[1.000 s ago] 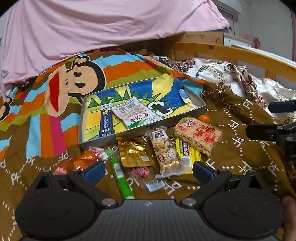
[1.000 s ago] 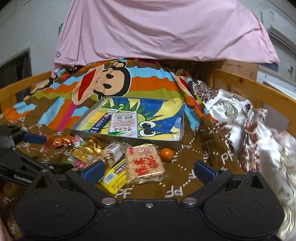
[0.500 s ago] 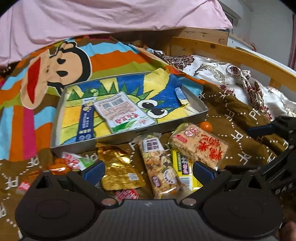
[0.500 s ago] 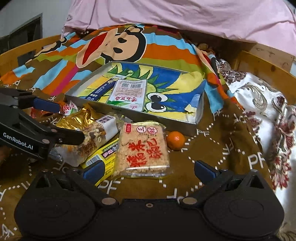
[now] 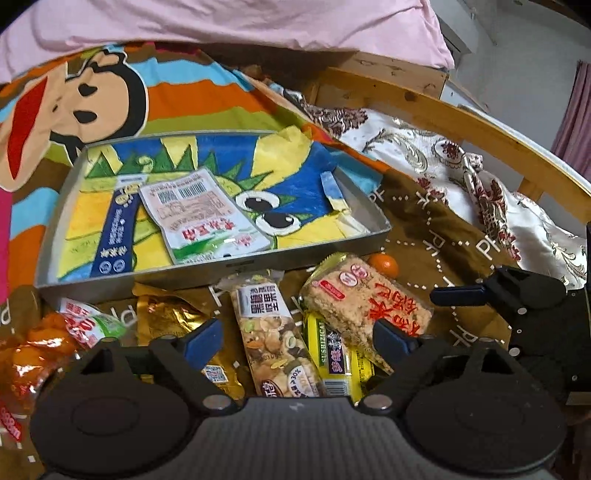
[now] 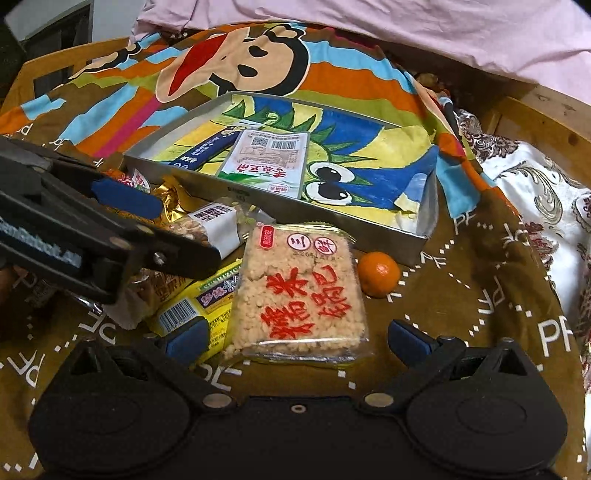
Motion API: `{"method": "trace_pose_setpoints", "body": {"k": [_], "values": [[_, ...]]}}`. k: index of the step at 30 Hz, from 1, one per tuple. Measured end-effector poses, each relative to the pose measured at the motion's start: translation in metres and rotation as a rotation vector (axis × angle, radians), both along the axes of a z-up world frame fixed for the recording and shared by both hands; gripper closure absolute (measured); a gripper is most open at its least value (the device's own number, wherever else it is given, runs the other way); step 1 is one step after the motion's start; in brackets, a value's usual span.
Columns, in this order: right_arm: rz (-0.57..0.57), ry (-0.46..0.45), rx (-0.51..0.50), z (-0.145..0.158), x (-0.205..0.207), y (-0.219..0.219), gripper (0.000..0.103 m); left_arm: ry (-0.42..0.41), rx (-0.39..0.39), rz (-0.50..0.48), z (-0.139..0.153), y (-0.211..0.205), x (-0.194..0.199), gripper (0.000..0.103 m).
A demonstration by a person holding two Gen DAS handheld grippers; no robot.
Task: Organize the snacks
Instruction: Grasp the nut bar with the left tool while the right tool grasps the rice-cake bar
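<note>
A grey tray [image 5: 229, 267] [image 6: 258, 195] holds a white packet [image 5: 201, 212] [image 6: 269, 160] and a blue stick packet [image 5: 116, 232]. In front lie a mixed-nut bar [image 5: 273, 339], a yellow bar [image 5: 334, 354], a gold packet [image 5: 170, 317], a rice-cracker pack [image 5: 365, 302] [image 6: 299, 288] and a small orange [image 6: 378, 273]. My left gripper [image 5: 295, 336] is open, low over the nut bar. My right gripper [image 6: 297, 336] is open, its fingers either side of the rice-cracker pack's near end.
Orange and red snack packets [image 5: 55, 332] lie at the left. A wooden bed rail [image 5: 480, 129] runs behind a white patterned quilt [image 5: 461, 173]. A pink blanket [image 5: 221, 22] is heaped at the back.
Both grippers have moved forward and down toward the snacks. The left now hangs over the nut bar, the right is around the rice-cracker pack. Both stay open.
</note>
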State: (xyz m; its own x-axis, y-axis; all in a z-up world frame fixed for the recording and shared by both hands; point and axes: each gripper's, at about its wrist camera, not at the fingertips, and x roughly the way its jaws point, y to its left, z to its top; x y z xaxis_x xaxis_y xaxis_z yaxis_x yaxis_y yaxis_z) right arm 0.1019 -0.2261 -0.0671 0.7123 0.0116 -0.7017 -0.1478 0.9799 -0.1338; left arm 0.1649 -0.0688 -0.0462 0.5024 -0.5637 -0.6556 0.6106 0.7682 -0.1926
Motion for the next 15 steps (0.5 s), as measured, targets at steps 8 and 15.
{"method": "trace_pose_setpoints", "body": {"k": [8,15], "values": [[-0.053,0.002,0.089,-0.006,0.009,-0.005,0.001,0.074,0.058,0.021,-0.018,0.001,0.007,0.047],[-0.044,-0.009,0.095,-0.005,0.006,0.0,0.013,0.051,0.076,0.023,-0.017,-0.002,0.004,0.055]]}}
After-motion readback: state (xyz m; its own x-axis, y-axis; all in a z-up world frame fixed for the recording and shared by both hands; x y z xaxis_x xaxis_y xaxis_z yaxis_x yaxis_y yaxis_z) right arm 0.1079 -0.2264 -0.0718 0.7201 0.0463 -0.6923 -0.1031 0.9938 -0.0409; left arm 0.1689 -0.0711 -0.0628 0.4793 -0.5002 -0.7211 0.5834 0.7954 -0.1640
